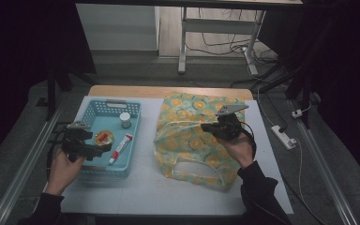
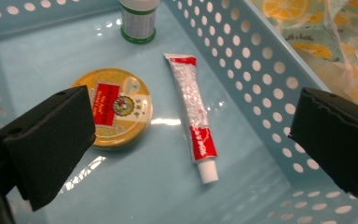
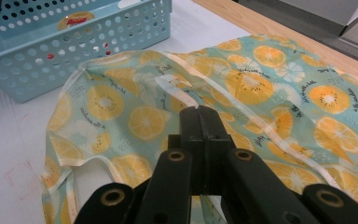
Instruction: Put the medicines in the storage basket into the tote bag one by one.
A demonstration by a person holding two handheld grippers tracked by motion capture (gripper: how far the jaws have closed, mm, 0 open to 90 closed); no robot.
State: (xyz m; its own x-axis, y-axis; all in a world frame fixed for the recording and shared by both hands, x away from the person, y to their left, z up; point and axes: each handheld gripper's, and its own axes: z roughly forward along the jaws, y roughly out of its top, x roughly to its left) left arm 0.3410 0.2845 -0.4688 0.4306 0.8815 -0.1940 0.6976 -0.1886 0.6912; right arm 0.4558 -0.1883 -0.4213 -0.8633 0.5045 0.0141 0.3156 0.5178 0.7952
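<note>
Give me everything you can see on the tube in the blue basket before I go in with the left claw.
The tube is a slim squeeze tube, silvery-white in the middle with red bands at both ends and a small white cap. It lies flat on the floor of the blue basket, cap toward the camera, crimped end toward the small bottle. The round yellow tin lies beside it, apart. Nothing grips it; the left claw is over it, open.

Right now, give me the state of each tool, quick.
Left tool: open, holding nothing, poised over the blue basket above the toothpaste tube and the round tin.
Right tool: shut on the fruit-print bag, pinching its edge.
</note>
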